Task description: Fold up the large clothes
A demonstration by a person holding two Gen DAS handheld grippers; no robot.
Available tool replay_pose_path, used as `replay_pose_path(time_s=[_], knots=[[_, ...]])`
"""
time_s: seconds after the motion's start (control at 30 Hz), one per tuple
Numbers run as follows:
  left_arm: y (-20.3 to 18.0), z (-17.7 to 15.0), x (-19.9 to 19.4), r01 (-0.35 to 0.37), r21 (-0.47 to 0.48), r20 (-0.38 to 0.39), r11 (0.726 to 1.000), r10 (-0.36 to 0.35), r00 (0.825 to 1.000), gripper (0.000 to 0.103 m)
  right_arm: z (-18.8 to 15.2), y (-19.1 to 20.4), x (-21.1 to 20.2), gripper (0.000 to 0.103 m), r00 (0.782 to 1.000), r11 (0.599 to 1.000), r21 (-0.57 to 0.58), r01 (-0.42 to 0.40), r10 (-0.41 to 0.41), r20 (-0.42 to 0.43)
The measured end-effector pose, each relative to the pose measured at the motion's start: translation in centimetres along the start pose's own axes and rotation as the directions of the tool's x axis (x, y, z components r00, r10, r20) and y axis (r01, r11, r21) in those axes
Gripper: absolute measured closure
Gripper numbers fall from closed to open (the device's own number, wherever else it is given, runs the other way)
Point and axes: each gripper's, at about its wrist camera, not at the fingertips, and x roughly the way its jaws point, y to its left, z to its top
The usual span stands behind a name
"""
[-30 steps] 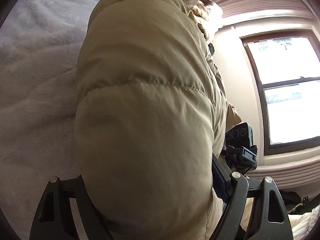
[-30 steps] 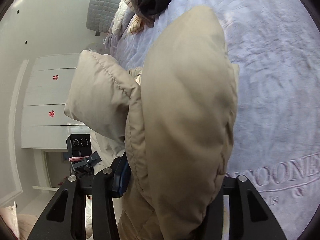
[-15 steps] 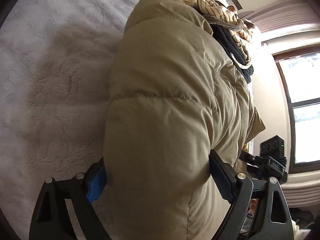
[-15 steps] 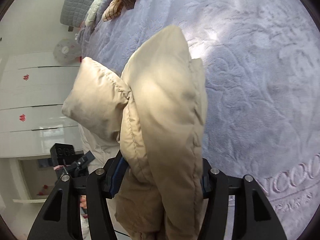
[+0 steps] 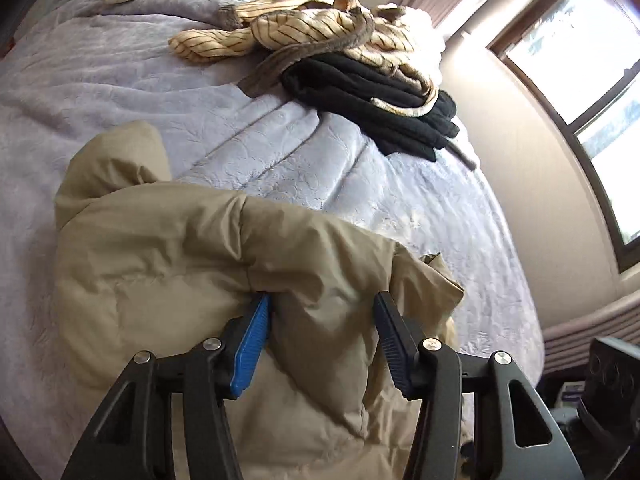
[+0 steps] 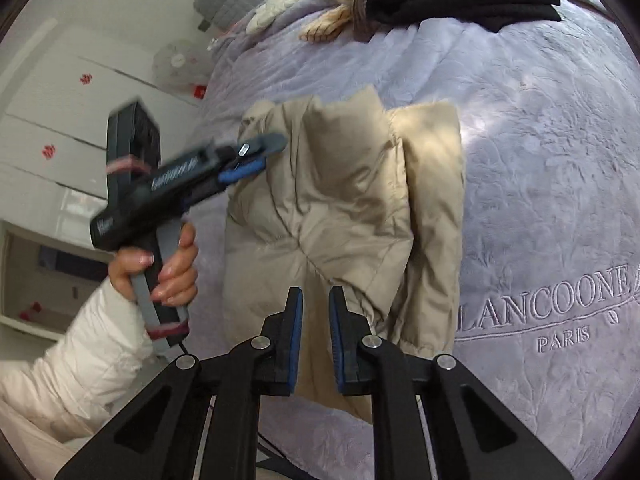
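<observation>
A puffy beige quilted jacket (image 6: 344,216) lies on the lavender bed cover (image 6: 540,160), folded into a thick, rumpled bundle with stitched seams across its panels. One padded corner (image 5: 116,152) sticks up at its far end; a loose edge hangs at the bed's side.

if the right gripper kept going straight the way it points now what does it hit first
Most likely the beige puffer jacket, lying folded on the lavender bedspread directly ahead of the right gripper. Its narrow gap looks empty, though depth is hard to judge.
</observation>
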Motion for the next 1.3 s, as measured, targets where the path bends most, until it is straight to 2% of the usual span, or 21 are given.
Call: replay_pose_path(time_s=[0.07, 0.13, 0.17, 0.27, 0.37, 0.5, 1.0, 1.17, 1.3], knots=[[-0.8, -0.9, 2.0, -0.056, 0.026, -0.023, 0.998, 0.057, 0.998, 0.048, -1.0, -0.8, 1.6, 0.088, 0.994, 0.995, -0.005, 0.102, -0.102, -0.036], [-1.4, -1.0, 4.3, -0.077, 0.024, -0.043, 0.997, 0.078, 0.996, 0.048, -1.6, -2.3, 2.8, 0.089, 0.984, 0.985, 0.011, 0.172, -0.171, -0.056], [-0.8, -1.7, 4.9, -0.088, 0.03, -0.05, 0.996, 0.089, 0.995, 0.048, -1.8, -3.2, 3.3, 0.093, 0.978, 0.979, 0.026, 0.2, -0.198, -0.063], [-1.4, -2.1, 6.6, -0.13, 0.068, -0.055, 0.989, 0.134, 0.99, 0.048, -2.3, -6.0, 4.1, 0.098, 0.979, 0.976, 0.094, 0.198, -0.191, -0.074], [-1.9, -2.1, 8.0, -0.162, 0.087, -0.058, 0.983, 0.168, 0.984, 0.048, -2.3, -7.8, 4.9, 0.103, 0.979, 0.974, 0.109, 0.198, -0.19, -0.075], [-2.4, -2.4, 8.7, -0.197, 0.12, -0.054, 0.973, 0.204, 0.977, 0.048, -2.5, -8.9, 5.8, 0.103, 0.98, 0.97, 0.148, 0.192, -0.182, -0.08], [-2.3, -2.8, 7.4, -0.217, 0.144, -0.064, 0.965, 0.228, 0.971, 0.048, -2.6, -8.7, 6.3, 0.103, 0.975, 0.961, 0.169, 0.218, -0.205, -0.089], [-2.4, -3.2, 4.2, -0.198, 0.119, -0.059, 0.973, 0.206, 0.977, 0.048, -2.6, -8.4, 6.2, 0.103, 0.973, 0.959, 0.173, 0.223, -0.208, -0.1], [-2.1, -4.9, 0.7, -0.191, 0.118, -0.034, 0.974, 0.196, 0.98, 0.048, -2.7, -7.9, 5.8, 0.103, 0.97, 0.957, 0.174, 0.234, -0.218, -0.105]])
